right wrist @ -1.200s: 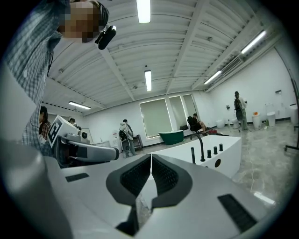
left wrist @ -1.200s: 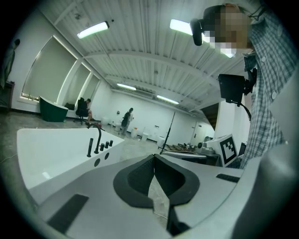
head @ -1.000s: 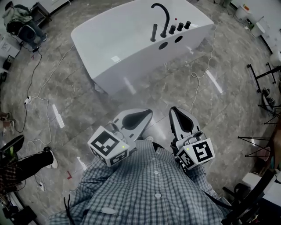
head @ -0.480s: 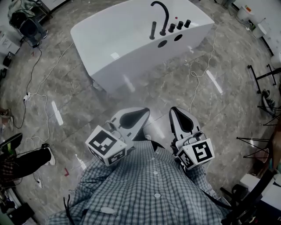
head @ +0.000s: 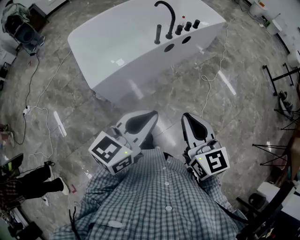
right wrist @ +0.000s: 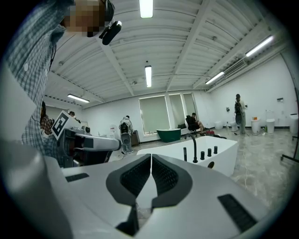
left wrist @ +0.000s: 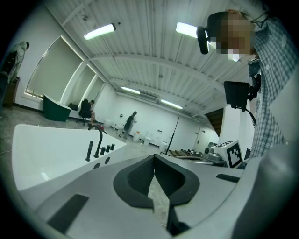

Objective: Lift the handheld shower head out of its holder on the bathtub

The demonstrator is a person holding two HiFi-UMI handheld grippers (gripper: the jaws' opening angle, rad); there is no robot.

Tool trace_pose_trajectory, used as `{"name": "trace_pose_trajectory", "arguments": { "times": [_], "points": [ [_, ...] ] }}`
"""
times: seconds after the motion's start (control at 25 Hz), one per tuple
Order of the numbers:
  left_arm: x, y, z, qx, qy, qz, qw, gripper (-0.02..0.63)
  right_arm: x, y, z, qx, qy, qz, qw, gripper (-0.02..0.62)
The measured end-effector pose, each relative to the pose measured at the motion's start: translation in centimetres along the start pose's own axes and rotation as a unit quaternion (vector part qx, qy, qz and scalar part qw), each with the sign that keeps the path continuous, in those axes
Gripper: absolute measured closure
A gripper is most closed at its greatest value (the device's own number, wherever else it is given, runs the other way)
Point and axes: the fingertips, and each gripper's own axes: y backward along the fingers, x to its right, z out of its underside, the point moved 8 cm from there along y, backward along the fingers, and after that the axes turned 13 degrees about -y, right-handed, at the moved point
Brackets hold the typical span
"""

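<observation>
The white bathtub (head: 126,47) stands on the marble floor ahead of me. On its deck the handheld shower head (head: 158,34), a black upright stick, sits in its holder beside the curved black faucet (head: 165,14) and three black knobs (head: 187,26). My left gripper (head: 153,113) and right gripper (head: 185,116) are held close to my chest, well short of the tub, both shut and empty. The left gripper view shows the shower head (left wrist: 88,151) far off to the left of the shut left gripper (left wrist: 154,157). The right gripper view has the shower head (right wrist: 184,153) just right of the shut right gripper (right wrist: 151,156).
Cables (head: 213,77) trail across the floor to the right of the tub, and more cables (head: 35,110) lie to its left. Black stands (head: 281,93) line the right side. Another person's legs (head: 33,185) are at the lower left. A green tub (right wrist: 169,134) stands far back.
The tub has slid slightly up and left in the head view and looks a little larger. Both grippers have moved with my body and stay shut. The legs at the left have shifted.
</observation>
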Motion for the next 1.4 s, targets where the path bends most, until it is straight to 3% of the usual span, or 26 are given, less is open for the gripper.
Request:
{"name": "trace_pose_trajectory", "arguments": {
  "times": [0.24, 0.92, 1.4],
  "points": [
    [-4.9, -3.2, -1.3, -0.018, -0.015, 0.023, 0.9995, 0.595, 2.2, -5.2, -2.5, -0.003, -0.003, 0.007, 1.0, 0.575],
    [-22.4, -7.3, -3.2, -0.026, -0.01, 0.025, 0.9993, 0.595, 6.6, -20.6, -6.8, -0.013, -0.005, 0.043, 0.999, 0.575],
    [-27.0, -8.4, -3.1, -0.031, -0.006, 0.016, 0.9994, 0.595, 8.1, -25.0, -6.9, -0.03, -0.008, 0.045, 0.998, 0.575]
  ]
}}
